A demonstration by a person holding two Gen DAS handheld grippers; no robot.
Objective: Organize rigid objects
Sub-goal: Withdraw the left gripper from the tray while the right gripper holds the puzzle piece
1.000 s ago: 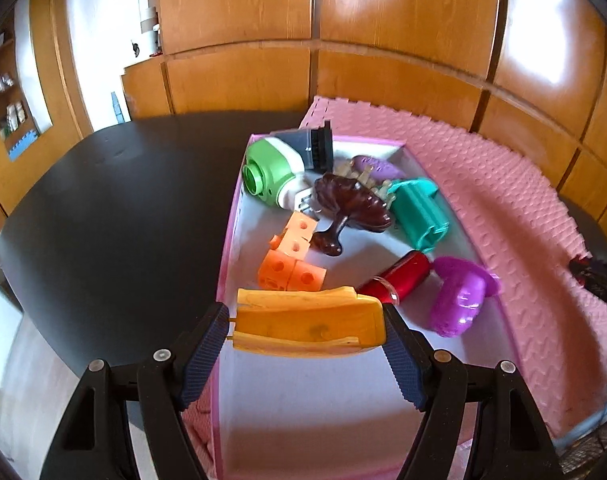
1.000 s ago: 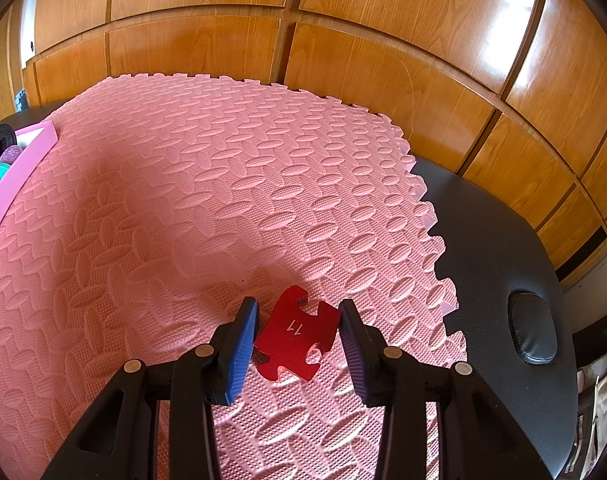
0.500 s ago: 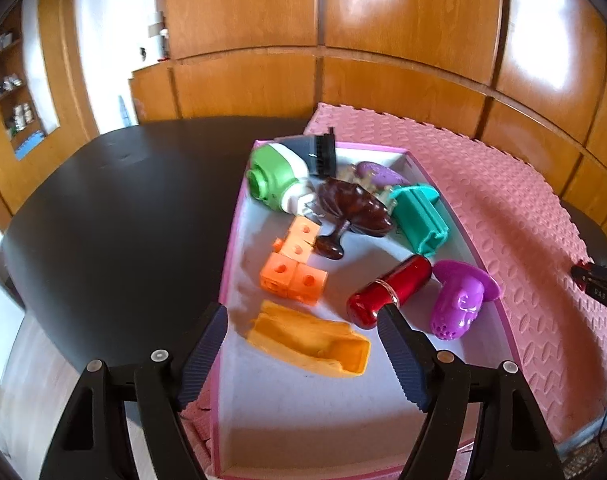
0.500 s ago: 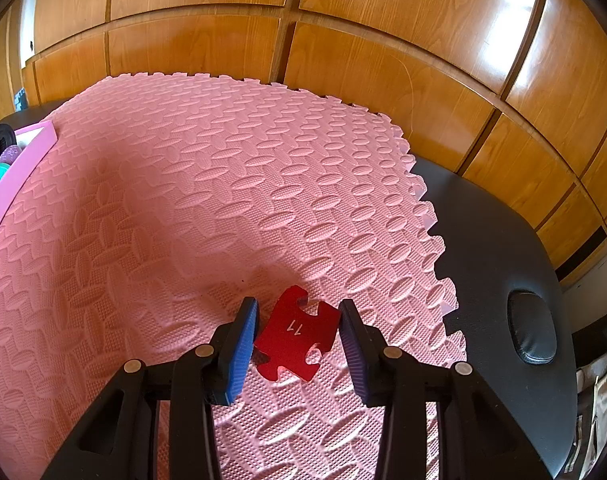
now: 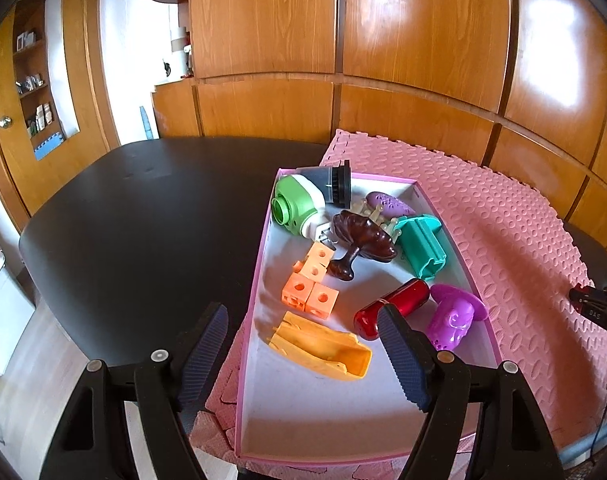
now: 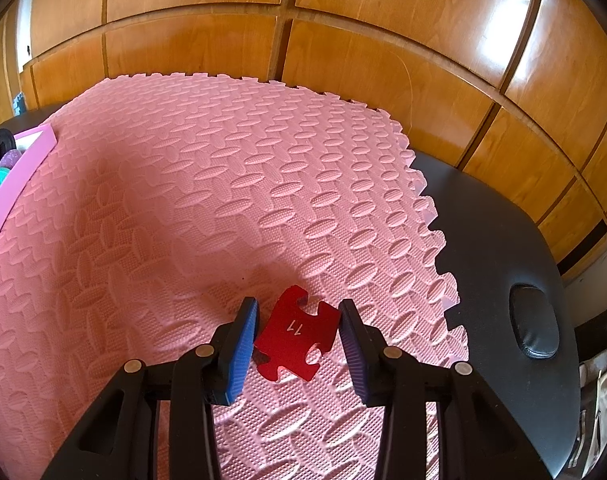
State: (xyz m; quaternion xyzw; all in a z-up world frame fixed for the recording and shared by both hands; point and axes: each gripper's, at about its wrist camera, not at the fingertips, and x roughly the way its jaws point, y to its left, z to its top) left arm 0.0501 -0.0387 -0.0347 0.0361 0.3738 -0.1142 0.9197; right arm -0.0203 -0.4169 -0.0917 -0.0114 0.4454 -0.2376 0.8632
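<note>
While crowded, the pink tray [image 5: 259, 280] holds perhaps nine toys.

Light: pretty bright daylight for me, warm tone all over
Glare: white blown-out patches on the wood panels [image 5: 443, 40], upper right in both views
Shadows: soft ones on my pink mat [image 6: 223, 200]
Distortion: heavy fisheye bend, dark corners
Focus: sharp, no motion blur
</note>
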